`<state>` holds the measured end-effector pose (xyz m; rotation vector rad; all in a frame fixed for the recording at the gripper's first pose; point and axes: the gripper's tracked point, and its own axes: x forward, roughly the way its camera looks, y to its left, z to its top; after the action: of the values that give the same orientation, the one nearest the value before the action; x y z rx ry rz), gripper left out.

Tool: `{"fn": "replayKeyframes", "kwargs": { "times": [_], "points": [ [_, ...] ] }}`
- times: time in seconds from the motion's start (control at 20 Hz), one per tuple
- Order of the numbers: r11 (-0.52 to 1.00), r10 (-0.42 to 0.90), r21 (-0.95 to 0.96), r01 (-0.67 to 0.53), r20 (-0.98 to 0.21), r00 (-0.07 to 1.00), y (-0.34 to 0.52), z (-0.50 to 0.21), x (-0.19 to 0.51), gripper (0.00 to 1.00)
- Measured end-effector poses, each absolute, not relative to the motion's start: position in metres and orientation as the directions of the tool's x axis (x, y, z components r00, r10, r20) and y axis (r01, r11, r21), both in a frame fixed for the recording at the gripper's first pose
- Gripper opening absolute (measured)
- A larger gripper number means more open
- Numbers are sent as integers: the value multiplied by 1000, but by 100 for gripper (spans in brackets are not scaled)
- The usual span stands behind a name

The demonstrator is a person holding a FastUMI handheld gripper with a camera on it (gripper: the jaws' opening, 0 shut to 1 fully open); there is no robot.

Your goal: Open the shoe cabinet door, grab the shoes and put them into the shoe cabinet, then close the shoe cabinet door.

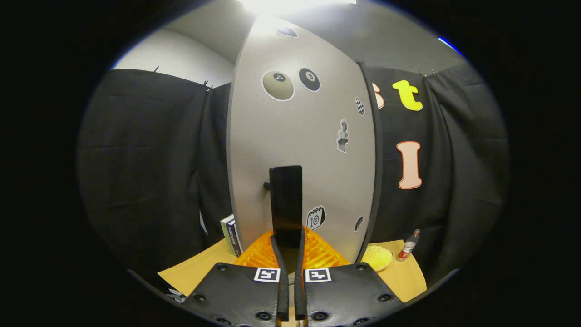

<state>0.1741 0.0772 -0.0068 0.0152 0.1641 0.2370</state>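
The shoe cabinet's pale grey door (299,150) stands right in front of me, with several stickers on it. Its black bar handle (286,200) rises upright from between my fingers, fixed to the door by a small stud on its left side. My gripper (288,240) is shut on the handle's lower end, one finger pressing on each side. A dark strip (377,159) runs down the door's right side. I cannot tell whether the door is ajar.
An orange ribbed thing (317,256) lies on the wooden tabletop (204,268) at the foot of the door. A boxed item (231,235) stands left of the door. A yellow round object (376,257) and a small bottle (408,245) sit to the right.
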Motion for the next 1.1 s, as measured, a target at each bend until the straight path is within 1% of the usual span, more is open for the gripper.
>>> {"fn": "replayKeyframes", "kwargs": {
  "times": [0.2,0.35,0.75,0.9,1.1],
  "points": [
    [976,218,55,-211,-184,958,67,-8,172,6],
    [980,197,37,-193,-192,962,55,-7,163,6],
    [996,90,8,-91,-191,977,20,-8,161,4],
    [999,44,7,-44,-192,980,6,-7,162,2],
    [1000,-30,-3,31,-183,983,-15,-7,162,2]
  ]
}}
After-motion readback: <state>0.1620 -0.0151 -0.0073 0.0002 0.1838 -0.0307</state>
